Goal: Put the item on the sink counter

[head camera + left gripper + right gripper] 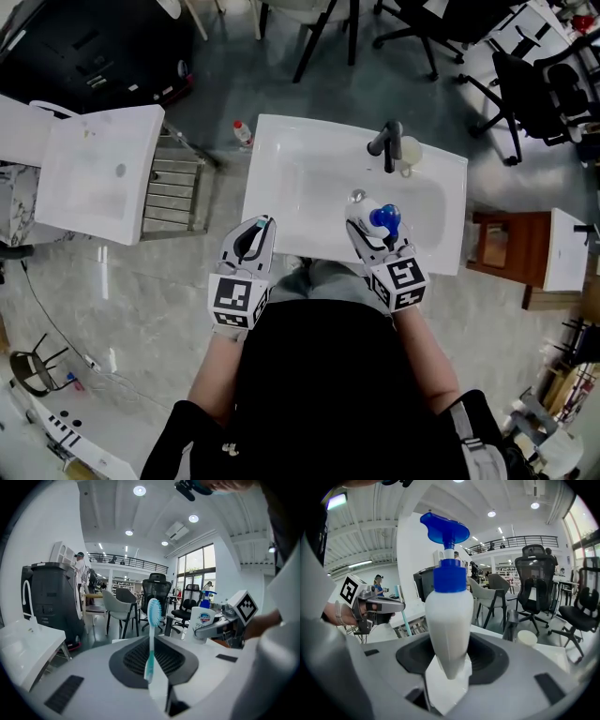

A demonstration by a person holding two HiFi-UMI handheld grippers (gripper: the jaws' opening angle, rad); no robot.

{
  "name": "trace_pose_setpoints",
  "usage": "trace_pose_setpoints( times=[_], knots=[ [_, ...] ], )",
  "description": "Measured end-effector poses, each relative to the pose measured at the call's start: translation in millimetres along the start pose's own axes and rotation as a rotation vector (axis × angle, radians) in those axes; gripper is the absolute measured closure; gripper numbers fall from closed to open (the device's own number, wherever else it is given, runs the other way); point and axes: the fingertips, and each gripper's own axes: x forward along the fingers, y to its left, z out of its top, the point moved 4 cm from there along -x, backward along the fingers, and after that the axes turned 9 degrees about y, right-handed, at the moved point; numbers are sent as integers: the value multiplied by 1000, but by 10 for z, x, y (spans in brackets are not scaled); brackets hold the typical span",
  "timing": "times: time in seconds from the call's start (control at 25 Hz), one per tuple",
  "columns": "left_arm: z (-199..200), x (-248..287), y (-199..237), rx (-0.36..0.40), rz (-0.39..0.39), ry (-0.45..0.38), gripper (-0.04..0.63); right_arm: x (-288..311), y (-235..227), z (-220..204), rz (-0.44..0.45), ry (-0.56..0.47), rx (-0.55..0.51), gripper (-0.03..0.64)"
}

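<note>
My left gripper is shut on a teal and white toothbrush, which stands upright with its bristles on top, over the near left rim of the white sink counter. My right gripper is shut on a white soap bottle with a blue pump. It holds the bottle upright above the basin's near right part. The left gripper view shows the bottle from the side.
A dark faucet and a pale cup stand at the sink's back. A second white basin lies to the left, with a small bottle on the floor between. A wooden stand sits right; office chairs beyond.
</note>
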Motion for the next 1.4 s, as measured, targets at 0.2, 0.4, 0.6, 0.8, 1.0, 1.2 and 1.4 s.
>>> trace_pose_setpoints(
  times=[0.2,0.4,0.6,0.8,1.0,1.2,1.4],
  knots=[
    [41,24,76,-21,41,12,552,192,-34,22,40,18,-14,411],
    [88,26,148,-59,90,17,552,444,-127,33,76,31,-19,411],
    [95,2,246,-88,153,36,552,743,-207,68,106,41,-28,411],
    [22,12,308,-118,185,59,553,1092,-281,114,115,53,-29,411],
    [-69,43,339,-144,209,85,552,1435,-390,146,107,53,-34,411],
    [-128,11,359,-175,242,107,552,1765,-490,151,103,68,-39,411],
    [-208,-29,333,-201,276,126,554,2041,-619,116,79,84,-39,411]
  ],
)
